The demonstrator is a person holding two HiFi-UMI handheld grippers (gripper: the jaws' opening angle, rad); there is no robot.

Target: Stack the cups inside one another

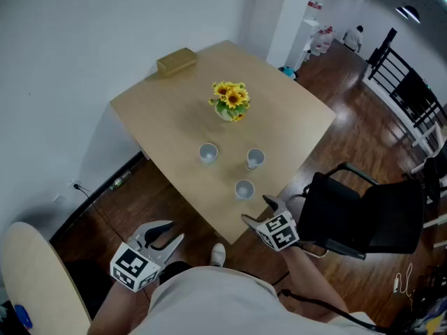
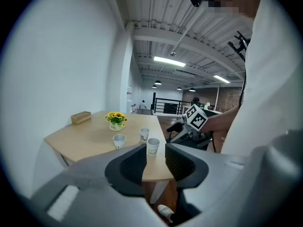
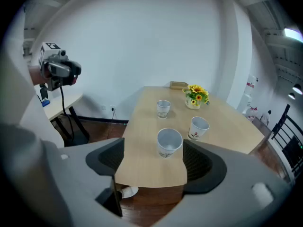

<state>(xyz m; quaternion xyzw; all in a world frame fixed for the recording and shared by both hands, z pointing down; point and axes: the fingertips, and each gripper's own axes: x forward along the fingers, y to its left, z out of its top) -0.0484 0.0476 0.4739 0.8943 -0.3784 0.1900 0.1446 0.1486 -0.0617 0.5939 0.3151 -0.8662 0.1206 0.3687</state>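
Note:
Three small white paper cups stand apart on the light wooden table (image 1: 174, 110): a left cup (image 1: 208, 153), a right cup (image 1: 255, 158) and a near cup (image 1: 244, 189) close to the front edge. My right gripper (image 1: 254, 208) hovers open just off that edge, aimed at the near cup (image 3: 169, 142); its jaws (image 3: 152, 157) are wide apart and empty. My left gripper (image 1: 174, 230) hangs lower left, off the table over the floor, a little open, holding nothing. From the left gripper (image 2: 155, 150) the cups (image 2: 153, 145) lie well ahead.
A vase of yellow flowers (image 1: 231, 102) sits behind the cups, and a tan box (image 1: 177, 61) at the far corner. A black chair (image 1: 356, 215) stands right of the table. A round tabletop (image 1: 35, 278) is at lower left. A white wall borders the left.

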